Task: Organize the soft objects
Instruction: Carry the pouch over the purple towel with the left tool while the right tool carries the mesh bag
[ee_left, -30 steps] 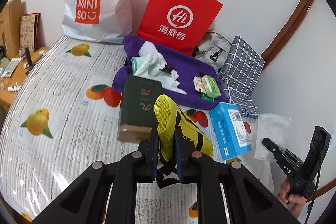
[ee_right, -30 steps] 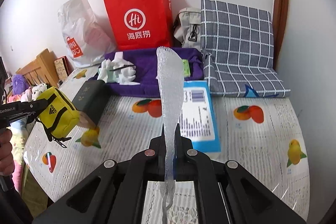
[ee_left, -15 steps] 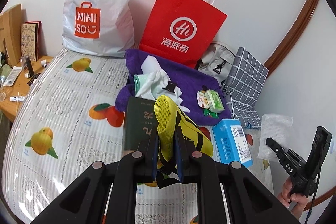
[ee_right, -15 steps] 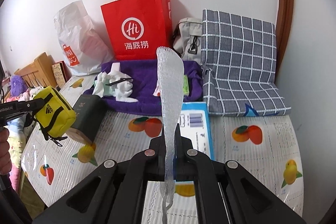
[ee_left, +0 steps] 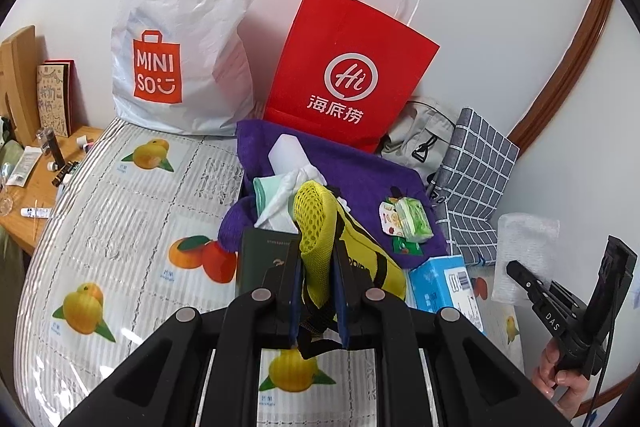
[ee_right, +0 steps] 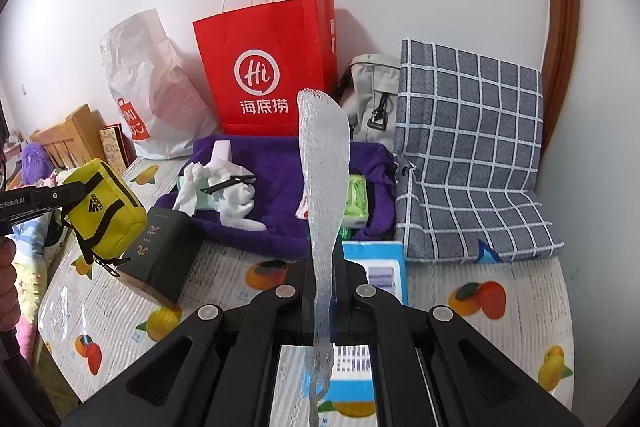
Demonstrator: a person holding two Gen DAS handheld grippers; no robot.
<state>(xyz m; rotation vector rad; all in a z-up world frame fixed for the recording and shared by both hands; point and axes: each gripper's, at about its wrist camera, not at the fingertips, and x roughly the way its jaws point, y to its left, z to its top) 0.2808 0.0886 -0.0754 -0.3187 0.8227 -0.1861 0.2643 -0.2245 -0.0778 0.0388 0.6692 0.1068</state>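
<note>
Left gripper [ee_left: 316,267] clamped on yellow Adidas pouch [ee_right: 105,205], right gripper [ee_right: 322,287] pinching bubble-wrap sheet [ee_right: 323,163], both held above the bed; I'd lower each onto the purple towel [ee_left: 356,171] before releasing, clear of the dark green box [ee_right: 162,255].

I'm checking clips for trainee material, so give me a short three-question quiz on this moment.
1. True or false: the left gripper is shut on the yellow pouch.
2. Multiple choice: the right gripper holds A) a tissue pack, B) a bubble wrap sheet, C) the blue box.
3. Fill in: the red bag stands against the wall behind the ____ towel.

Key: 1 true; 2 B; 3 purple.
</note>
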